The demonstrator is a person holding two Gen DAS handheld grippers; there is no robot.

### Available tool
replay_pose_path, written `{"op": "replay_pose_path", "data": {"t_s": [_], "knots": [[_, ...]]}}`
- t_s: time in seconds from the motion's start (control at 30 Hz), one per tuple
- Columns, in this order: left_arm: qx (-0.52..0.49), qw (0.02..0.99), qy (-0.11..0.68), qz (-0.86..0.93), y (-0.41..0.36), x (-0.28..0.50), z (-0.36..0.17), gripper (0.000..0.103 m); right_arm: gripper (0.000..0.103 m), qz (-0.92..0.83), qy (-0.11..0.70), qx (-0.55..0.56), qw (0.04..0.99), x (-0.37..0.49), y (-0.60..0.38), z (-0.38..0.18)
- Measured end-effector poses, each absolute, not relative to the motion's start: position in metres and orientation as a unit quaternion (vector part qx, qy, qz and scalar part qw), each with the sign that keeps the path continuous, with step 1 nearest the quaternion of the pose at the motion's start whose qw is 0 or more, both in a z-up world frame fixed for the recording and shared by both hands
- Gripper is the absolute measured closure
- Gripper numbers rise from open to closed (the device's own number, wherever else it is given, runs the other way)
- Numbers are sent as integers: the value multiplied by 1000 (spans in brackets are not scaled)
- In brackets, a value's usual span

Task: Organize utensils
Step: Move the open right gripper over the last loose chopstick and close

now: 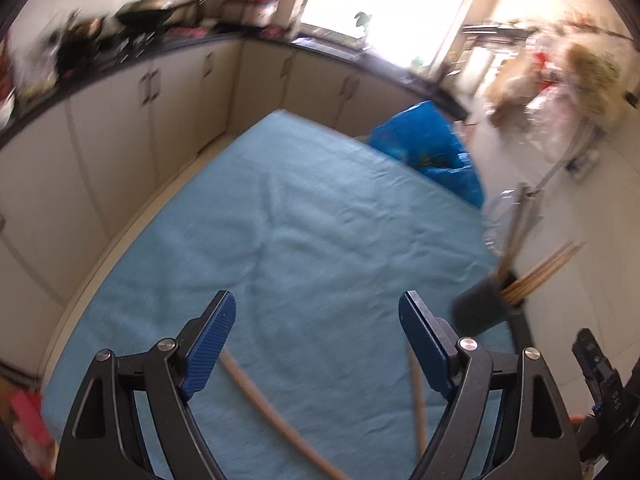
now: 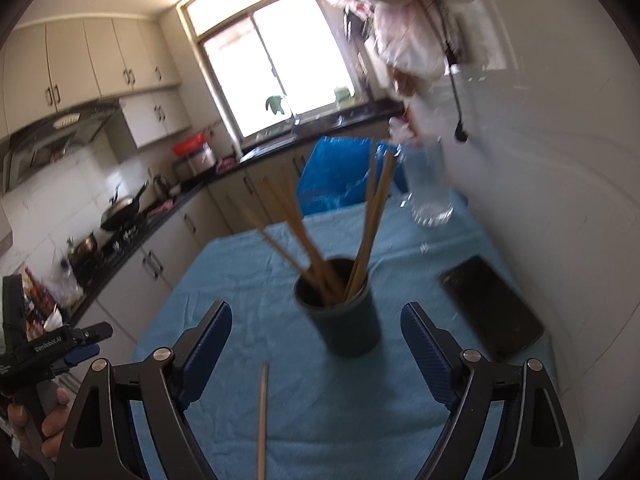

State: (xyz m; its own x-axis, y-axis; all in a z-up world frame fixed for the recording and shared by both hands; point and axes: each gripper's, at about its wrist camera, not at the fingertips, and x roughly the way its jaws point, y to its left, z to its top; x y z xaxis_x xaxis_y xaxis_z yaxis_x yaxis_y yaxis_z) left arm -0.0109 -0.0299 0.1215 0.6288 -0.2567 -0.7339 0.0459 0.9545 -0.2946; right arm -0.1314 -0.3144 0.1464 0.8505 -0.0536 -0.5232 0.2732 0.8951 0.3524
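— Looking from the left wrist: what's there?
— Left gripper (image 1: 316,334) spread wide, empty, over the blue cloth (image 1: 304,208); two chopsticks (image 1: 260,396) lie at six o'clock, cup (image 1: 486,304) at three.
— Right wrist?
— Right gripper (image 2: 316,342) released; cup (image 2: 340,312) of chopsticks (image 2: 316,236) at twelve, loose chopstick (image 2: 262,420) at six.

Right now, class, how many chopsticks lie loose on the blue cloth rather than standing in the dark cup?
2, both in the left wrist view: one chopstick runs diagonally between the fingers, another chopstick lies nearly straight beside the right finger. More may be hidden below the frame.
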Motion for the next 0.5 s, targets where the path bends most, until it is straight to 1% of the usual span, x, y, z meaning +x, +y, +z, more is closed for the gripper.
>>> {"op": "replay_pose_path", "data": {"t_s": [0.2, 0.37, 0.4, 0.43, 0.47, 0.5], "knots": [[-179, 854, 487, -35, 22, -3, 73, 20, 13, -68, 299, 201, 930, -118, -294, 128], [-175, 825, 536, -18, 21, 10, 45, 21, 13, -60, 311, 196, 928, -114, -286, 122], [-168, 825, 540, -14, 18, 11, 42, 23, 13, -59, 312, 194, 928, -113, -285, 121], [-154, 825, 543, -6, 13, 12, 39, 29, 13, -59, 313, 193, 928, -112, -284, 120], [-138, 826, 547, 0, 7, 14, 35, 32, 13, -58, 314, 190, 928, -111, -284, 119], [-129, 823, 553, 2, 3, 16, 32, 38, 13, -59, 314, 189, 928, -112, -284, 119]]}}
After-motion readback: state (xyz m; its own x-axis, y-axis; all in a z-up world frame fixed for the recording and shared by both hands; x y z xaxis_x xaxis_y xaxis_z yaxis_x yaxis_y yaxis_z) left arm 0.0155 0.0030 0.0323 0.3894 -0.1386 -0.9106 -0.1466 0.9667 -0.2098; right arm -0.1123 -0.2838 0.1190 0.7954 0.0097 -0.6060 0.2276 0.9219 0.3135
